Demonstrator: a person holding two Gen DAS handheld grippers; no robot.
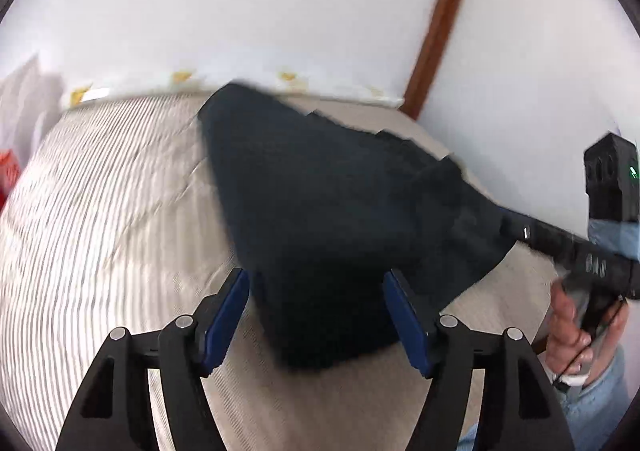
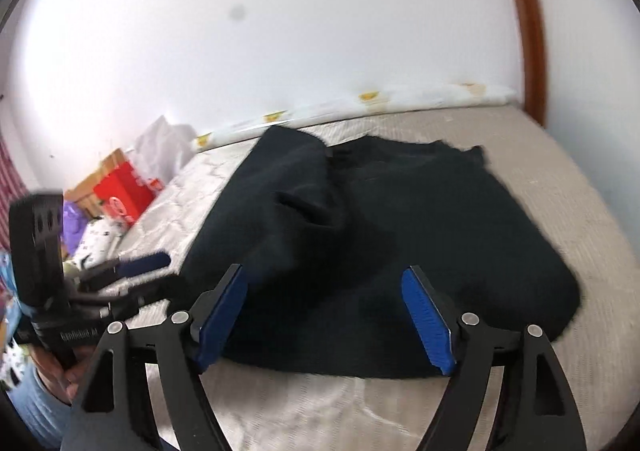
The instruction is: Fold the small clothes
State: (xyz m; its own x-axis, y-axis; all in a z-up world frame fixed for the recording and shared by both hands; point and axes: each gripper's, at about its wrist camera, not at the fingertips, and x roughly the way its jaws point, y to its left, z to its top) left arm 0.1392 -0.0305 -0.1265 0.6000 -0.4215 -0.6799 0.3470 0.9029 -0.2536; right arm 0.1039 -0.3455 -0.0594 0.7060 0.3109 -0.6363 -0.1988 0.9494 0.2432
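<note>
A dark navy garment (image 1: 320,179) lies partly folded on the bed, one side flapped over the middle (image 2: 296,187). My left gripper (image 1: 316,275) is open over its near-left corner, with cloth between the blue pads (image 1: 224,315) but not pinched. My right gripper (image 2: 325,269) is open over the garment's near edge (image 2: 360,363), and its pads (image 2: 428,315) stand clear of the cloth. In the left wrist view the right gripper (image 1: 516,227) reaches in from the right at the cloth's edge. The left gripper (image 2: 160,271) shows at the left of the right wrist view, beside the garment.
The bed (image 2: 560,187) has a pale striped cover and meets a white wall. A rolled white pad with yellow prints (image 2: 360,101) lies along that wall. A red box (image 2: 124,195) and mixed clutter sit left of the bed. A wooden door frame (image 2: 528,31) rises at the right.
</note>
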